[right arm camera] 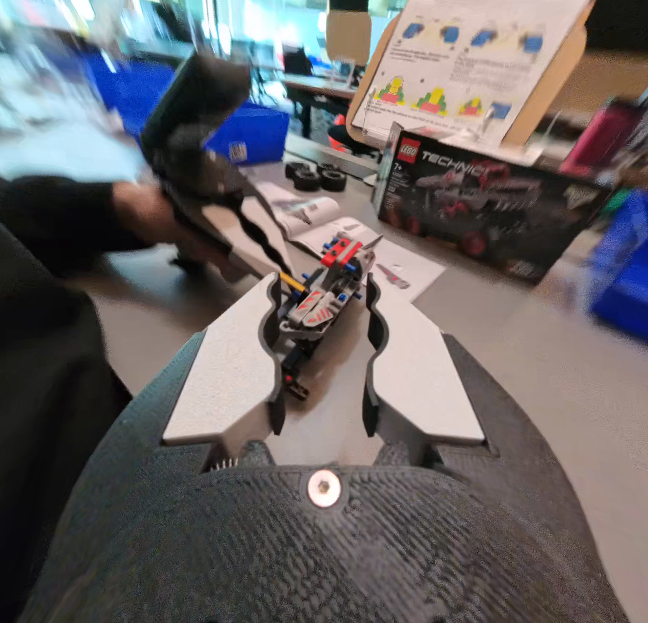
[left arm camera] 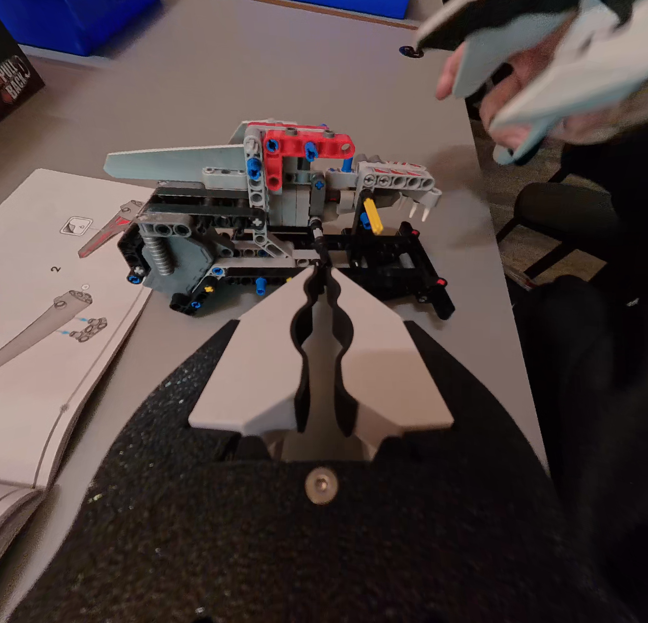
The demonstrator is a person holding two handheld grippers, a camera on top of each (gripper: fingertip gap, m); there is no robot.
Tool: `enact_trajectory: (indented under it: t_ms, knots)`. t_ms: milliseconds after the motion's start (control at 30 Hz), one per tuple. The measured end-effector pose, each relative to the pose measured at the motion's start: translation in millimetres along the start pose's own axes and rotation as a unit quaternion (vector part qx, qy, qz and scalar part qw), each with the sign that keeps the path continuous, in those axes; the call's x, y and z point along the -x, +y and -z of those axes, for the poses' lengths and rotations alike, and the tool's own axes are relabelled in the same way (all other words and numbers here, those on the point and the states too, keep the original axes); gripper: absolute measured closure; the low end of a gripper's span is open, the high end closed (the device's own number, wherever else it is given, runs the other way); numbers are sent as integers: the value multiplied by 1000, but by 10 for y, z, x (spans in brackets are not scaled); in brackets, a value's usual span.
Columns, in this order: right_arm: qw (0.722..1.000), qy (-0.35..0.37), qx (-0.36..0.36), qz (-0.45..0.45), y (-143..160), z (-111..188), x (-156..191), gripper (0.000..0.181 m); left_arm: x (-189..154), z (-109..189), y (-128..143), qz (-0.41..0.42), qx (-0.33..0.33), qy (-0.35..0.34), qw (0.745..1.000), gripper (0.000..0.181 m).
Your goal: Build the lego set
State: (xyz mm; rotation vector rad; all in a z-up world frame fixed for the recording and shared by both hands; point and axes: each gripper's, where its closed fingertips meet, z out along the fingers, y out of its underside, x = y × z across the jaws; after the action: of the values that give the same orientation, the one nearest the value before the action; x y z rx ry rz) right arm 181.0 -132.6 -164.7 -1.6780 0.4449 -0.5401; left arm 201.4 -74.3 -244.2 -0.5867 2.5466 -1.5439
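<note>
The part-built lego model [left arm camera: 280, 202], grey and black with a red beam on top, a long grey fin and white teeth, stands on the grey table. My left gripper [left arm camera: 321, 271] is shut on a thin black pin on the model's near side. It also shows in the right wrist view [right arm camera: 280, 266], held by a hand. My right gripper [right arm camera: 322, 281] is open, its fingers either side of the toothed front end of the model [right arm camera: 322, 301], and I cannot tell whether they touch it. In the left wrist view the right gripper [left arm camera: 526, 115] is blurred at upper right.
An open instruction booklet [left arm camera: 52, 290] lies left of the model. Blue bins [left arm camera: 70, 9] stand at the back. The set's box [right arm camera: 473, 202], several black tyres [right arm camera: 315, 178] and a propped cardboard sheet [right arm camera: 473, 52] lie beyond. The table edge [left arm camera: 491, 220] runs close on the right.
</note>
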Motion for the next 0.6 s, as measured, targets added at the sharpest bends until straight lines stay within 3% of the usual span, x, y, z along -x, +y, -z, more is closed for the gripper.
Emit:
enact_trajectory:
  t_ms: [67, 100, 133, 200, 233, 300, 467, 600]
  knots:
    - [994, -31, -11, -100, 2, -9, -208, 139, -6, 12, 23, -4, 4, -4, 1000, 181]
    - [990, -50, -2, -133, 77, -46, -285, 151, -5, 14, 27, -8, 5, -7, 1000, 181]
    - [983, -58, 31, -170, 214, -112, -383, 163, -5, 15, 30, -12, 6, -11, 1000, 181]
    - [971, -99, 96, -193, 442, -249, -388, 162, -3, 20, 44, -20, 9, -20, 1000, 181]
    - [966, -132, 129, -179, 551, -299, -309, 166, -2, 28, 64, -25, 14, -25, 999, 181]
    - [965, -154, 170, -124, 697, -437, -251, 154, -1, 44, 146, -35, 34, -37, 998, 180]
    - [967, -197, 163, 5, 696, -622, -65, 152, 15, 114, 195, -39, 38, -57, 997, 178]
    - [958, -223, 178, 37, 750, -639, 73, 150, 40, 219, 210, -14, 32, -54, 998, 168]
